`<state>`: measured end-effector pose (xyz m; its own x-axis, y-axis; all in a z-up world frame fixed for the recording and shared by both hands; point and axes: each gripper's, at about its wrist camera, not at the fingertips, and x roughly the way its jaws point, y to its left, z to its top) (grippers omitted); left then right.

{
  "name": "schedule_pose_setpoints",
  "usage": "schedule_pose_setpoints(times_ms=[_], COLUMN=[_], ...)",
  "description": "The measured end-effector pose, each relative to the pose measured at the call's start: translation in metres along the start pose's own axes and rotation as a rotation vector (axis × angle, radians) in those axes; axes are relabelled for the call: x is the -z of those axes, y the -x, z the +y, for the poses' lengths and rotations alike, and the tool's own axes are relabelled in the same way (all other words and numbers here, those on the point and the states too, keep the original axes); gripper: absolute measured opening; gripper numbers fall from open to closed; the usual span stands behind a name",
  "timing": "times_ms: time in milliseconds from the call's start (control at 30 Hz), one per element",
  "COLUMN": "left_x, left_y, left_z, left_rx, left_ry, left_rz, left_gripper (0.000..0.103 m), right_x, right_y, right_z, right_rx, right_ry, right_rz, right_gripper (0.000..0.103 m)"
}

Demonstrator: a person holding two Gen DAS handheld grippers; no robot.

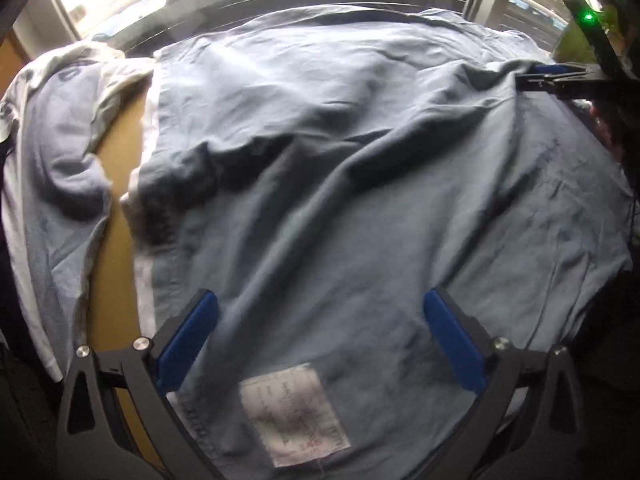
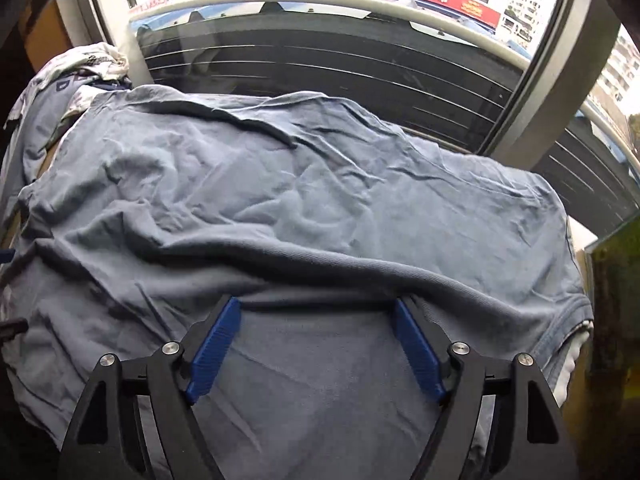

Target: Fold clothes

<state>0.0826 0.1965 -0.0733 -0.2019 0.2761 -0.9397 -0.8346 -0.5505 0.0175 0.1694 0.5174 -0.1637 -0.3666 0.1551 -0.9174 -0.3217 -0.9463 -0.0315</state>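
A blue-grey shirt lies spread and wrinkled over the table, inside out, with a white care label near its closest edge. My left gripper hovers open just above the cloth by the label, with nothing pinched between its blue pads. In the right wrist view the same shirt fills the table, and a long raised fold crosses it just beyond my right gripper. That gripper stands open over flat cloth, its pads clear of it. The right gripper also shows side-on at the shirt's far right edge.
A second heap of pale and blue clothes lies at the left, also seen as clothes in the back left corner. A strip of brown table shows between the two. A window frame and railing stand behind; a green object stands at the right.
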Motion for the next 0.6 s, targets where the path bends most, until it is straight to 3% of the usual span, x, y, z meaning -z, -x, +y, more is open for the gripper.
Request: schedule_pose_setpoints(times_ms=[100,133,200,267,367,467,533,600], left_x=[0.005,0.007,0.016,0.024,0.033,0.045,0.048,0.049], left_y=[0.009,0.014,0.035,0.044,0.038,0.027,0.019,0.016], left_z=[0.006,0.004,-0.005,-0.016,-0.033,-0.040,-0.033,-0.030], left_rx=[-0.092,-0.135,-0.099,-0.095,-0.143,-0.163,-0.069,-0.011], left_ry=[0.009,0.001,-0.016,-0.002,-0.015,-0.015,0.023,0.038], left_rz=[-0.029,-0.044,-0.112,-0.127,-0.099,-0.094,-0.084,-0.089], left_gripper=[0.102,0.093,0.087,0.093,0.092,0.097,0.103,0.103], right_x=[-0.020,-0.018,-0.007,0.019,0.057,0.096,0.124,0.149], right_y=[-0.020,-0.017,-0.003,0.016,0.032,0.045,0.033,0.029], right_z=[0.002,0.004,0.008,0.013,0.024,0.012,-0.002,-0.009], right_rx=[-0.028,-0.062,-0.131,-0.181,-0.137,-0.060,-0.049,0.022], right_ry=[0.028,0.039,0.055,0.090,0.141,0.074,-0.032,-0.075], right_rz=[0.019,0.003,-0.052,-0.082,-0.061,-0.047,0.053,0.003], right_gripper=[0.085,0.085,0.085,0.085,0.085,0.085,0.085,0.087])
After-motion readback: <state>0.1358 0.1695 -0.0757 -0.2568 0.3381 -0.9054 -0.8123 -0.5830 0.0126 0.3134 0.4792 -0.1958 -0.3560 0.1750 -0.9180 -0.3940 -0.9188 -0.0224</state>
